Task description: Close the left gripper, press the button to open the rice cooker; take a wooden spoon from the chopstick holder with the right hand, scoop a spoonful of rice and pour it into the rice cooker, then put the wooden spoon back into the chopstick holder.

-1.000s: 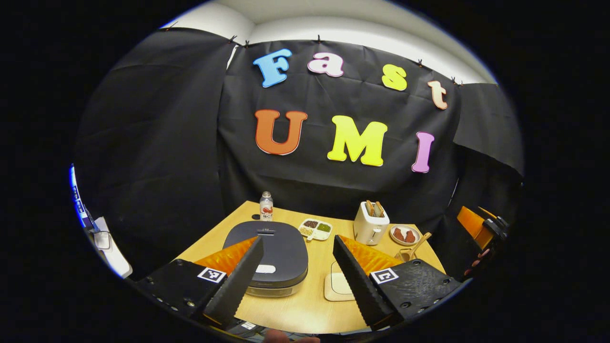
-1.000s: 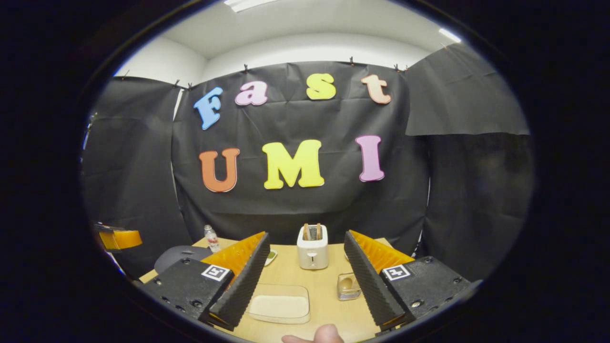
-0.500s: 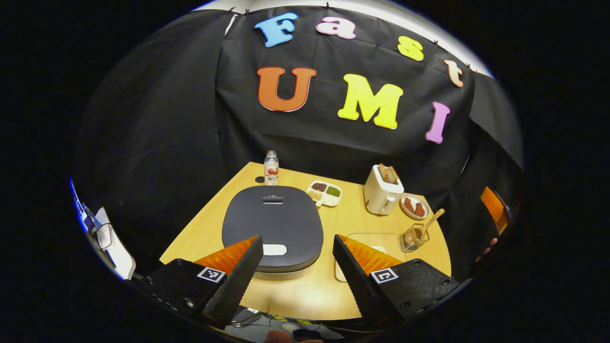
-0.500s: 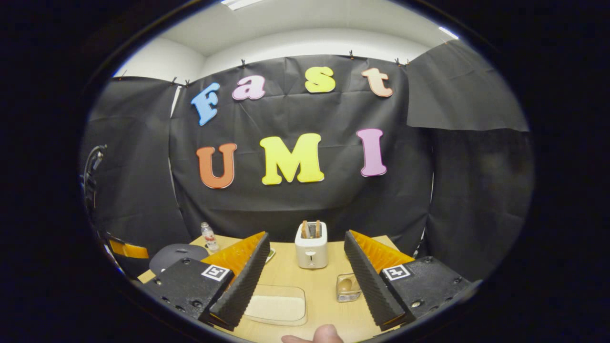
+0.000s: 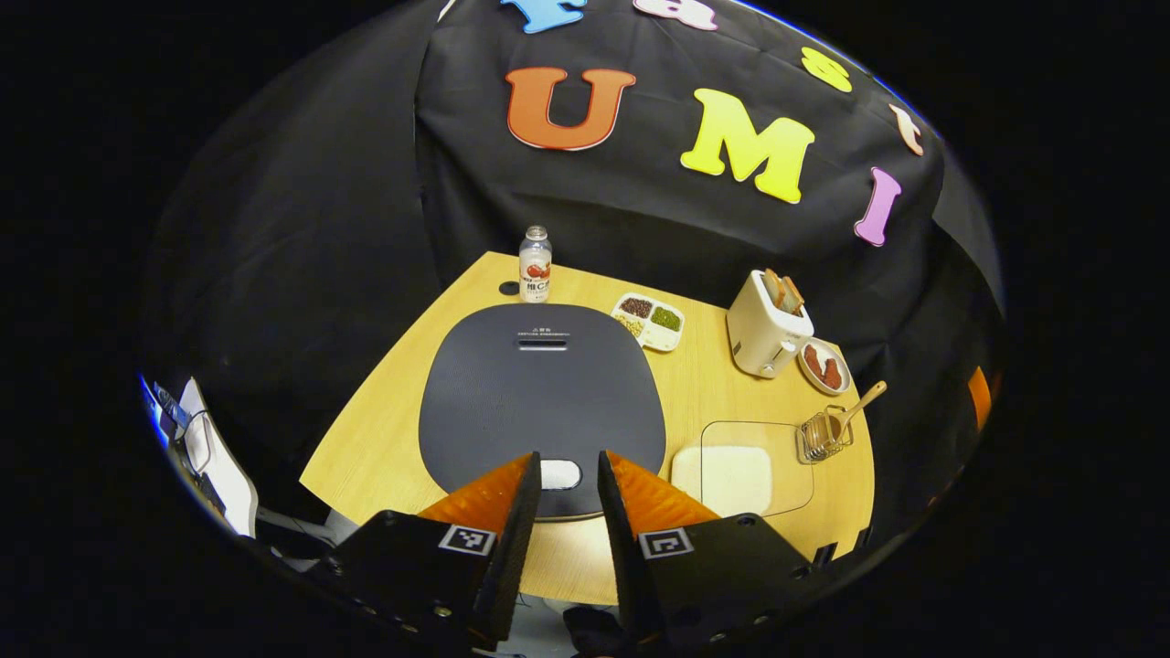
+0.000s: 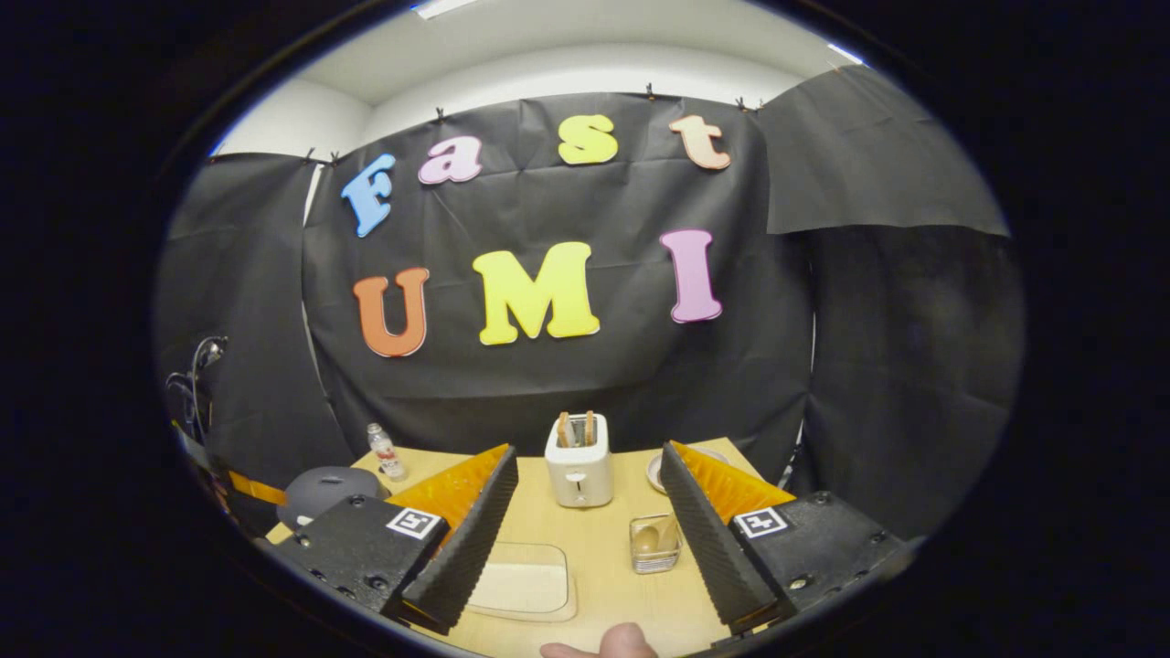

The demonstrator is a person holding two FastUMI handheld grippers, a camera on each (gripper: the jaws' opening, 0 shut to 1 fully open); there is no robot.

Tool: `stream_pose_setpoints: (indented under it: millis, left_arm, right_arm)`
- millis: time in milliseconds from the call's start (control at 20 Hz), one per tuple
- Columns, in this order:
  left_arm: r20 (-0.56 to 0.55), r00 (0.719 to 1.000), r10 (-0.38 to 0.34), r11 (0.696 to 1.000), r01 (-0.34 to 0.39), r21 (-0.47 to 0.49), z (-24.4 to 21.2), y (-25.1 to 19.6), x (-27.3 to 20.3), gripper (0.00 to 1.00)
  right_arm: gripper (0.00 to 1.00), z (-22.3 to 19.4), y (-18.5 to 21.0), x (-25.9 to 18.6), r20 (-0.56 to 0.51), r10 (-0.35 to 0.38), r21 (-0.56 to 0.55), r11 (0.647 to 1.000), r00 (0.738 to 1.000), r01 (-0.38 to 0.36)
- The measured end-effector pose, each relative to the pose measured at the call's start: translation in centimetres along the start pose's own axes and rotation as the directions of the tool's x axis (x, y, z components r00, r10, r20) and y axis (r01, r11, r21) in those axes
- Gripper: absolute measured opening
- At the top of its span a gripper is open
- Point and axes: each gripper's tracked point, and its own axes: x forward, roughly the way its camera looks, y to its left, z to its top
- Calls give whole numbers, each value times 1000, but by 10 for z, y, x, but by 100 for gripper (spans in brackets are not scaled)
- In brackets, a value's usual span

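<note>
The dark grey rice cooker (image 5: 539, 384) sits closed on the wooden table (image 5: 384, 448). Its pale button (image 5: 559, 474) lies at the lid's near edge. My left gripper (image 5: 568, 454) hovers above that button, open by a narrow gap, holding nothing. A wire chopstick holder (image 5: 823, 439) on the right carries the wooden spoon (image 5: 859, 407), its handle leaning right. Beside it lies a clear tray of white rice (image 5: 740, 468). My right gripper (image 6: 590, 448) is wide open and empty, held back from the holder (image 6: 653, 543) and the rice tray (image 6: 523, 589).
A bottle (image 5: 535, 265) stands behind the cooker. A divided dish of beans (image 5: 651, 321), a white toaster (image 5: 766, 324) with bread and a small plate (image 5: 825, 367) line the back. The table's near edge runs under my left gripper. A thumb (image 6: 603, 644) shows at the bottom.
My left gripper has risen and tilted down over the cooker, and its fingers have come from wide apart to a narrow gap. The right gripper has shifted slightly and stays wide open.
</note>
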Motion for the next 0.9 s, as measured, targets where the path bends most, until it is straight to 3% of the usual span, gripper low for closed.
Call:
stream_pose_setpoints:
  millis: [100,150,250,900]
  left_arm:
    - [-53,998,-19,1000,18,-25,-9,-1,14,0]
    - [-57,998,-15,1000,14,-24,-10,2,20,6]
    - [-78,996,-37,998,33,-48,-13,-2,26,0]
    - [-149,986,-78,994,65,-90,-22,6,47,0]
  right_arm:
    - [100,-1,-3,0,0,-11,2,1000,1000,11]
    - [100,-2,-5,0,-2,-16,1,1000,1000,16]
    - [100,-5,-7,-2,-8,-25,-3,1000,1000,25]
    - [100,-18,-13,-4,-37,-51,-21,999,998,50]
